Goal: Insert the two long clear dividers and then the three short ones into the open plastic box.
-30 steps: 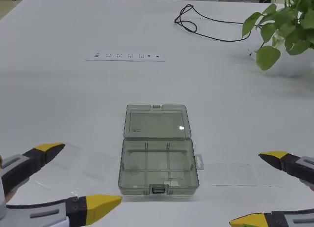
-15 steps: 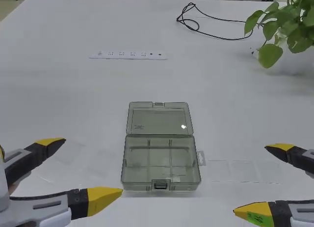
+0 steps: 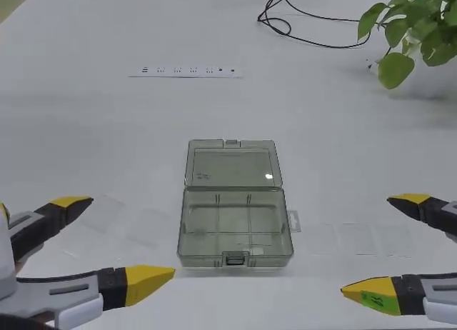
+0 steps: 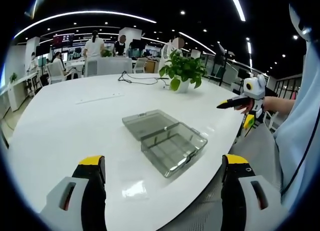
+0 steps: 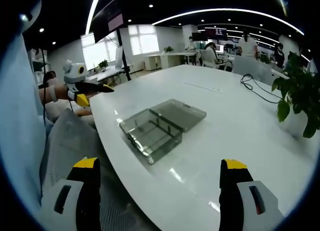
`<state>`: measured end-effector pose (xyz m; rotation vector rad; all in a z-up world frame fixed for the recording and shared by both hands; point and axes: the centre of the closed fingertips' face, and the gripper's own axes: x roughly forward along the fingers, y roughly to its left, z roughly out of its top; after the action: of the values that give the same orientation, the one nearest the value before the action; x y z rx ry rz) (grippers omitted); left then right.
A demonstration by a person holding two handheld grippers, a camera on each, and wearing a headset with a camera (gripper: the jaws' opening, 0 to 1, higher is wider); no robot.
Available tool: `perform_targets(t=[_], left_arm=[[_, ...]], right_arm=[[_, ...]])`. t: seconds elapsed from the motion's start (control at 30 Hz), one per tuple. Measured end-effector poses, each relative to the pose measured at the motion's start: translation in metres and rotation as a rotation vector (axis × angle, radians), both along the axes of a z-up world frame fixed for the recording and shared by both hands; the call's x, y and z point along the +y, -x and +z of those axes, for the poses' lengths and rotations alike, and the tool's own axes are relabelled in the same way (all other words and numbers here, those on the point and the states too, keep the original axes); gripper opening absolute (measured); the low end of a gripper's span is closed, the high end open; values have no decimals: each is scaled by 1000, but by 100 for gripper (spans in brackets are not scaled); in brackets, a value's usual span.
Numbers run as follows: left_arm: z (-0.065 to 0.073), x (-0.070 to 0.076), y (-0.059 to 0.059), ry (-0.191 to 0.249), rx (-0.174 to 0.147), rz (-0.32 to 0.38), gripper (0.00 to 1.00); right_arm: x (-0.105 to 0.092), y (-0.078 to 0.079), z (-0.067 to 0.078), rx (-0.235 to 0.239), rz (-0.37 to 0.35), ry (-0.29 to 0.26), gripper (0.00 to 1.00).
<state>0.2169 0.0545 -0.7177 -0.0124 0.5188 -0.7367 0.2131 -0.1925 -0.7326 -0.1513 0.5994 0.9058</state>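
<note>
The open clear grey plastic box (image 3: 234, 230) lies in the middle of the white table, its lid (image 3: 232, 164) flat behind it, and thin partitions show inside. Clear dividers lie flat on the table left of the box (image 3: 118, 217) and right of it (image 3: 357, 238). My left gripper (image 3: 118, 241) hovers open at the front left, just over the left dividers. My right gripper (image 3: 385, 246) hovers open at the front right, near the right dividers. The left gripper view has the box (image 4: 172, 146) ahead between its jaws and a divider (image 4: 134, 188) close by. The right gripper view faces the box (image 5: 152, 131) as well.
A white power strip (image 3: 186, 72) lies behind the box. A black cable (image 3: 300, 26) coils at the far end, and a potted plant (image 3: 414, 30) stands at the far right. The table's front edge runs just below the grippers.
The head camera has shifted a little. Both grippers stay open and hold nothing. The box and the dividers have not moved.
</note>
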Motion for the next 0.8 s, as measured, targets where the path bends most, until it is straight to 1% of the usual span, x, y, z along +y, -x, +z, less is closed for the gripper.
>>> perform_targets(t=[0.03,0.13,0.2,0.23,0.27,0.3,0.33,0.37,0.4,0.43,0.5,0.67,0.7,0.77,0.8], left_arm=[[-3,0,0,-7,9,1,99],[-12,2,0,-57,31,-13,99],[-15,1,-1,-62,38,-11,98],[-17,2,-2,-67,50,-7,98],[-19,3,-3,-75,54,-4,97],[-22,4,-3,-87,69,-4,96],[-23,4,-3,-89,73,-4,95],[-26,6,-3,-100,87,-2,95],[-28,6,-3,-103,94,-2,94],[-31,7,-3,-114,111,-3,94],[-36,10,-4,-145,117,-4,91],[-42,12,-7,-176,122,-4,84],[-44,13,-8,-181,127,0,83],[-50,14,-9,-191,149,1,83],[-54,15,-9,-205,160,3,81]], right_arm=[[0,0,0,-1,0,-1,100],[0,-1,1,-4,-1,-2,100],[1,-1,0,-3,2,-3,100],[1,-1,0,-2,4,-4,100],[1,0,-1,0,6,-3,100],[1,0,-1,-1,7,-4,100],[1,0,-1,1,8,-6,100],[1,1,-1,2,8,-7,100],[1,1,-1,2,8,-8,100],[1,1,-1,4,8,-9,100],[1,2,-2,6,8,-7,100],[1,4,-2,8,9,-13,100],[2,4,-2,9,9,-14,100],[2,5,-3,12,10,-16,100],[2,6,-4,13,10,-17,100]])
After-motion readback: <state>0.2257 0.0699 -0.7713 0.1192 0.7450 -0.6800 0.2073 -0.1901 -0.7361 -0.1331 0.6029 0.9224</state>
